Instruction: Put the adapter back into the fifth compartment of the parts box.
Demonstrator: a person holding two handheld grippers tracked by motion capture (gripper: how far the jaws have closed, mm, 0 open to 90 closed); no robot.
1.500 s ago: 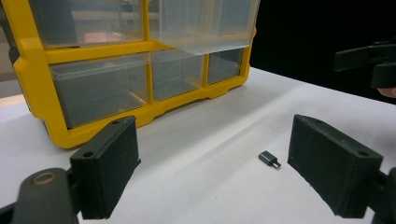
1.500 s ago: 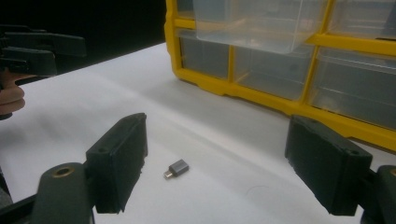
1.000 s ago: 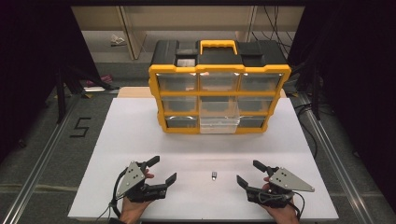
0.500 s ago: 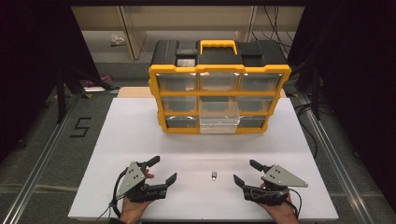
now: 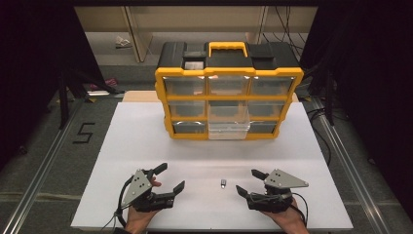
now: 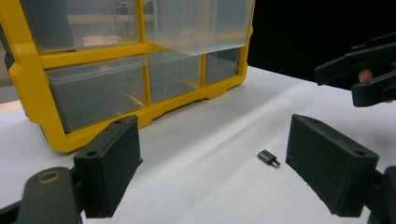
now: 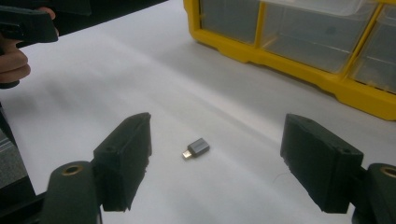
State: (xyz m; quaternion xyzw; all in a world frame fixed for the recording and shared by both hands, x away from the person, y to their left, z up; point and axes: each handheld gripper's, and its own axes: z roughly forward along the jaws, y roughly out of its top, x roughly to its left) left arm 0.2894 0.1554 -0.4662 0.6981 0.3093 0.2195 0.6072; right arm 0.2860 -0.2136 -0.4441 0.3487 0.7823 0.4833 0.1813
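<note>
A white table (image 5: 146, 141) carries a yellow organizer case (image 5: 229, 102) with 9 clear drawers at its far side; the bottom-middle drawer (image 5: 229, 130) stands pulled out. Near the front edge, the left gripper (image 5: 169, 178) and right gripper (image 5: 249, 182) both rest with jaws spread wide, holding nothing. Between them on the bare tabletop lies a small grey adapter (image 5: 223, 183), touching neither gripper.
</note>
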